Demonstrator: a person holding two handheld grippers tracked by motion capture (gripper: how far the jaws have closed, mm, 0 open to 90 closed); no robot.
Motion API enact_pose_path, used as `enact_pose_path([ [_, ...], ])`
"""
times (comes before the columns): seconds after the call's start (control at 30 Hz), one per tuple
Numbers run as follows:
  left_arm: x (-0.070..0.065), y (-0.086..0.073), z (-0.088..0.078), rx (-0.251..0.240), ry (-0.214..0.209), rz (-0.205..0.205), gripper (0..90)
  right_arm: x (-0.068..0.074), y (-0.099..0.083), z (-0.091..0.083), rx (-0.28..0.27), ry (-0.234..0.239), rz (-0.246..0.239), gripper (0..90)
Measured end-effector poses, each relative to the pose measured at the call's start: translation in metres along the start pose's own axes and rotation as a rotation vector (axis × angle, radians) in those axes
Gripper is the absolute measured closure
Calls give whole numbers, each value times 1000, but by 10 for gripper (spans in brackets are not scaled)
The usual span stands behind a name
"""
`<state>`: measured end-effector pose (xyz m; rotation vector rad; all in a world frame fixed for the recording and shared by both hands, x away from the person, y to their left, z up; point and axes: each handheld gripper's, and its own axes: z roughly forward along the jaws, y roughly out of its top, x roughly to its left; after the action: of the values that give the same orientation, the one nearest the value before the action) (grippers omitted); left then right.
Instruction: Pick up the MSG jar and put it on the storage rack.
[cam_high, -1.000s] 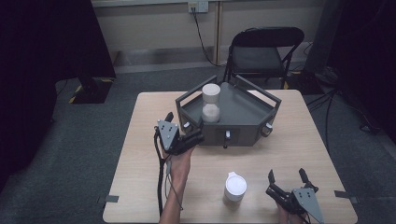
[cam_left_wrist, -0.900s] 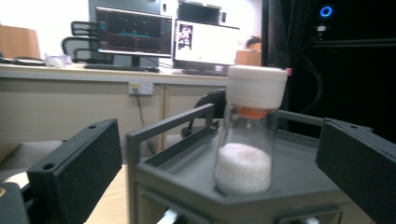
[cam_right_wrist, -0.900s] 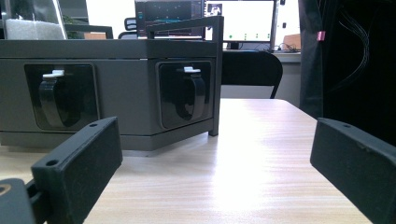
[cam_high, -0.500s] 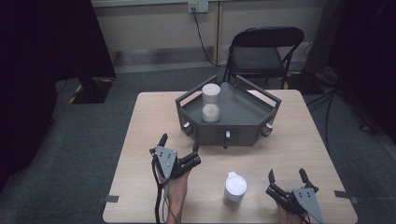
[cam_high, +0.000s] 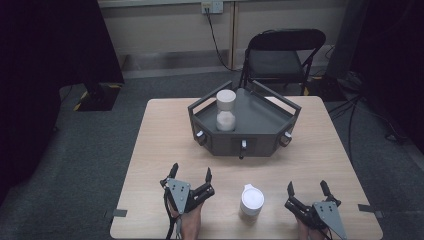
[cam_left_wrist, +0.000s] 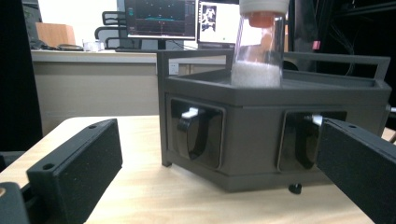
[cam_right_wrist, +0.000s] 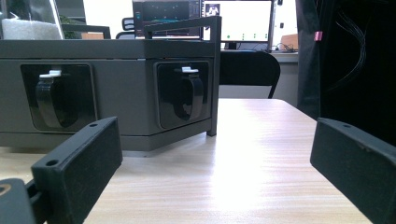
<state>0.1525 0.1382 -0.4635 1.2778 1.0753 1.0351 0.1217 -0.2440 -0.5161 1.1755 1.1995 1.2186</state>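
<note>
Wooden table (cam_high: 160, 135) on grey carpet (cam_high: 90, 150); black chair (cam_high: 280, 55) behind.

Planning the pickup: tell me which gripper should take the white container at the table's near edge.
Either, narrowly the right gripper: the white container stands between both open grippers, about as far from the left gripper.

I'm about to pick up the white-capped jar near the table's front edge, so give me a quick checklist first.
1. Left gripper jaws open, nothing held: ok.
2. Right gripper jaws open, nothing held: ok.
3. White-capped jar upright on the light wooden table, between both grippers: ok.
4. Either gripper touching it: not ok, both apart.
5. Cap tightness: cannot tell.
6. Dark grey hexagonal tray has bare floor beside its clear jar of white powder: ok.
</note>
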Motion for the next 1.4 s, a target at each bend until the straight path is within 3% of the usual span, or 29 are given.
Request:
enact_pose_path([
  [0.13, 2, -6, -2, 31, -14, 2, 8, 0, 0, 0, 0, -1, 0, 8],
  [0.23, 0, -15, -5, 16, -3, 16, 7, 0, 0, 0, 0, -3, 0, 8],
  [0.47, 1, -24, -13, 14, 5, -9, 2, 2, 0, 0, -1, -10, -1, 8],
  [0.93, -2, -42, -14, 48, 0, 21, 2, 2, 0, 0, -1, -12, -1, 8],
  [1.03, -1, -44, -14, 37, 2, 34, 2, 2, 0, 0, -1, -12, -1, 8],
  [1.17, 1, -43, -12, 38, 14, 12, 2, 2, 0, 0, -1, -12, 0, 8],
  [1.3, -5, -49, -14, 9, 37, 34, 2, 2, 0, 0, -1, -12, -1, 8],
  [1.4, -4, -52, -16, -7, 42, 14, 2, 2, 0, 0, -1, -13, 0, 8],
])
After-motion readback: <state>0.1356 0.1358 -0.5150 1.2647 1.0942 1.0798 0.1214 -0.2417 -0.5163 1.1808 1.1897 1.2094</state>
